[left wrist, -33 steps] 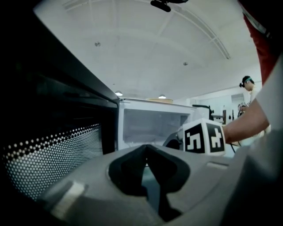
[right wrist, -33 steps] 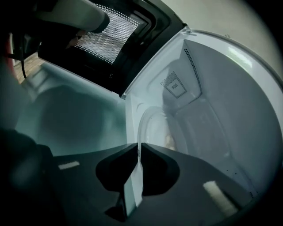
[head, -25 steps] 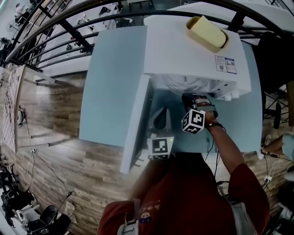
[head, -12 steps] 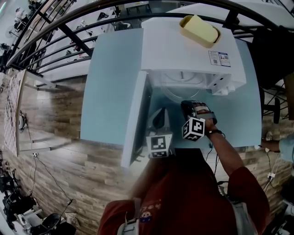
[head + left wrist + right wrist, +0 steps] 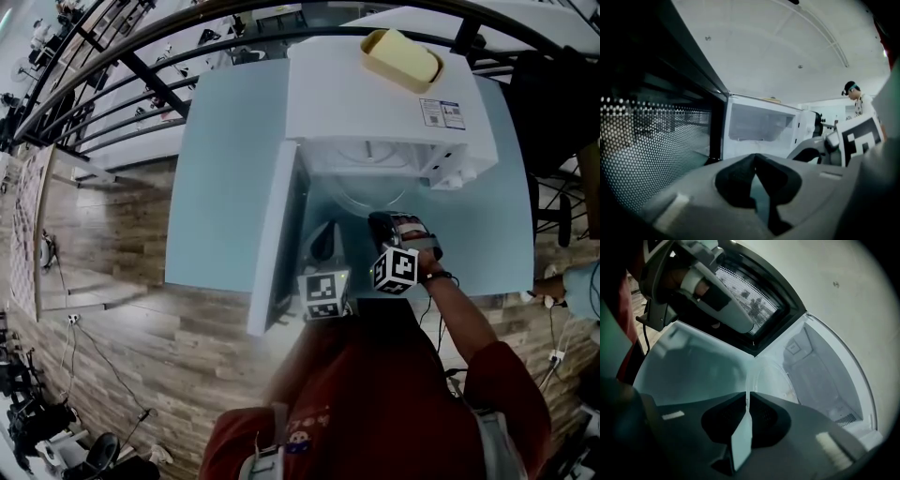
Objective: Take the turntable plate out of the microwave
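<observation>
Pinched tight in the right gripper (image 5: 382,217), at centre frame of the head view: the near rim of the clear turntable plate (image 5: 360,195), drawn partly out of the white microwave (image 5: 375,94) and held above the blue table (image 5: 225,169). Just to the left, beside the open door (image 5: 277,239): the left gripper (image 5: 323,242), jaws together on nothing.

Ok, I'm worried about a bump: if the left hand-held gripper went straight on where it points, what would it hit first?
Probably the microwave, at the lower left edge of its open cavity, beside the door. The left hand-held gripper is shut and empty; depth is hard to judge.
</observation>
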Demonstrator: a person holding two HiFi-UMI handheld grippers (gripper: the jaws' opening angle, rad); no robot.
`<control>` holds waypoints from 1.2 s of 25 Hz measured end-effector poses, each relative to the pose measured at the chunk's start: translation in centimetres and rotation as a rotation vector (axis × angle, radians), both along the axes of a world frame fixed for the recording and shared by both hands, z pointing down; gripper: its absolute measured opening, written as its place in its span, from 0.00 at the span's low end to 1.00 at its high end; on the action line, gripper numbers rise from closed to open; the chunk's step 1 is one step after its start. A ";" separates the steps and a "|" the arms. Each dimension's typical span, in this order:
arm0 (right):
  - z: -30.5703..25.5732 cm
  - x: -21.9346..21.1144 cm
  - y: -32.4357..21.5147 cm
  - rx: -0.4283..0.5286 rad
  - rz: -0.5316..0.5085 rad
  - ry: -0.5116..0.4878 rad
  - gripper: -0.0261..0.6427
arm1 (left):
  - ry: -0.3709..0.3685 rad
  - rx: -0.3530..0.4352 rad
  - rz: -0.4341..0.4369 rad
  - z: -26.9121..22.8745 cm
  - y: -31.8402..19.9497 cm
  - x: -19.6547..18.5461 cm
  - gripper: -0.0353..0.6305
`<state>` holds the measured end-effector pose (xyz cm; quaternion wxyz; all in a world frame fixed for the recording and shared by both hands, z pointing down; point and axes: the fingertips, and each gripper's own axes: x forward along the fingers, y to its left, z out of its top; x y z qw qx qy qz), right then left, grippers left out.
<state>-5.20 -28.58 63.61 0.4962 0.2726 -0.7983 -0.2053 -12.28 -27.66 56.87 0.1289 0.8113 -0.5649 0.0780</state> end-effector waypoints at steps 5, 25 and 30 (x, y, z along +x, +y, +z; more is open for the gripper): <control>-0.1 0.1 0.2 0.008 0.002 -0.004 0.07 | 0.176 -0.121 -0.019 2.1 -0.9 -0.1 0.13; -0.5 0.9 1.0 -0.012 -0.003 -0.041 0.07 | 0.990 -0.406 -0.030 6.9 -7.2 3.8 0.37; -0.4 1.2 1.3 -0.025 -0.007 -0.043 0.07 | 1.107 -0.419 -0.023 7.4 -8.7 4.9 0.37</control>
